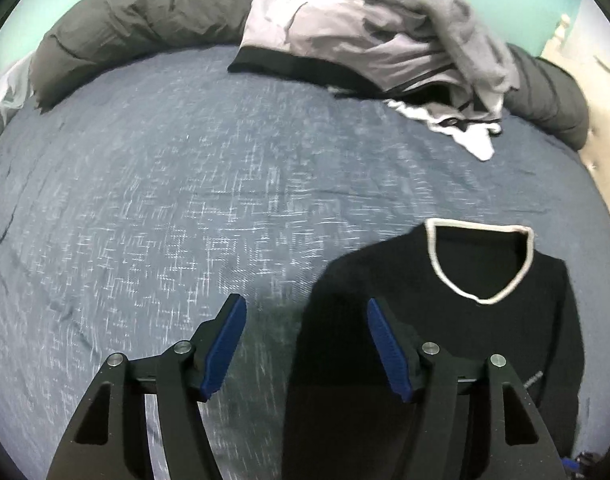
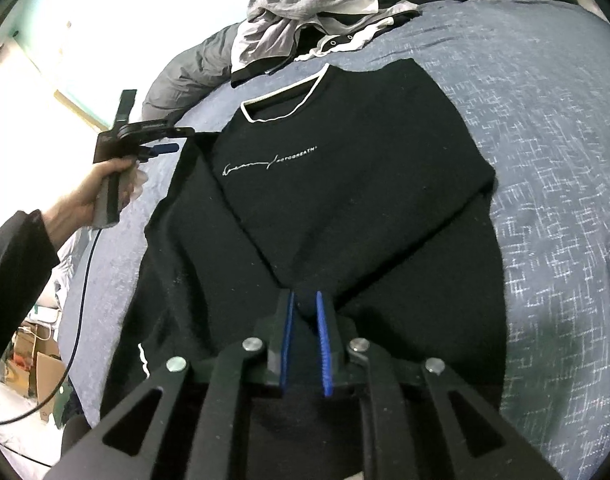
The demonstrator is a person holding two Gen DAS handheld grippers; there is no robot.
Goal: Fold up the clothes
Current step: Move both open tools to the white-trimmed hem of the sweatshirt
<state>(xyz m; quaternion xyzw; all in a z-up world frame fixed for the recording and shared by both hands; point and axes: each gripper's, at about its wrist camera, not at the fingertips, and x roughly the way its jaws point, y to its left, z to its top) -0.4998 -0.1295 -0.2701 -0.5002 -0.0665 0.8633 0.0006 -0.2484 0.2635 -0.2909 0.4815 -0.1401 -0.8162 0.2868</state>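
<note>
- Lying flat on the blue-grey bedspread (image 2: 545, 160) is the black sweater (image 2: 345, 184), front up, white-trimmed neckline (image 2: 283, 100) towards the pile of unfolded clothes (image 2: 305, 4).
- Sweater has a small white script line across the chest. One sleeve is folded in diagonally across the body; its end lies at the near part of the sweater.
- Right gripper (image 2: 305, 312): over the near part of the sweater, jaws nearly closed with only a narrow gap. A small bunch of black fabric sits between the blue pads (image 2: 324, 344). Cannot tell whether the pads are pressing on it.
- Left gripper (image 1: 305, 312): jaws wide apart, nothing between them. In its own view it hangs above the sweater's side edge, one blue pad over bedspread, the other over black cloth.
- From the right wrist view, the left gripper sits just beside the sweater's shoulder, on the window side, held by a hand (image 2: 101, 192) in a dark sleeve (image 2: 17, 264); a cable (image 2: 81, 300) trails down from the handle.
- Beyond the sweater's neckline: clothes pile in grey, lilac and black-and-white, resting against a dark grey rolled duvet (image 1: 145, 16) along the far edge of the bed.
- Left view is motion-blurred.
</note>
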